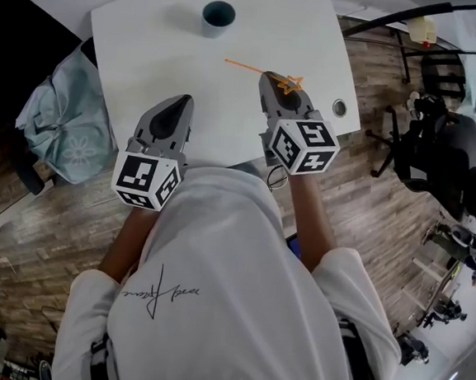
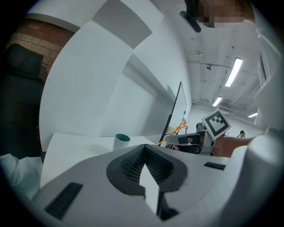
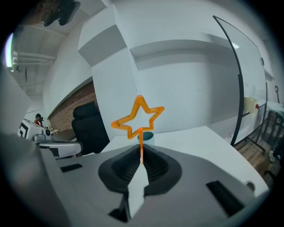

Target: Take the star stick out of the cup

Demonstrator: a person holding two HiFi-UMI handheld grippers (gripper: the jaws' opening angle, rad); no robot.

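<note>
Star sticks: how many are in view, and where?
1. The star stick is held by the right gripper, jaws shut on it, away from the cup. None shows inside the cup.

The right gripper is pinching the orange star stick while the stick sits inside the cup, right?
Not quite. The right gripper does pinch the star stick, but the stick is out of the cup, which stands apart, farther up the table. The head view shows it.

Cup (image 3: pixel 147 136) — mostly hidden behind the star stick (image 3: pixel 141 135) and right gripper (image 3: pixel 141 165).
</note>
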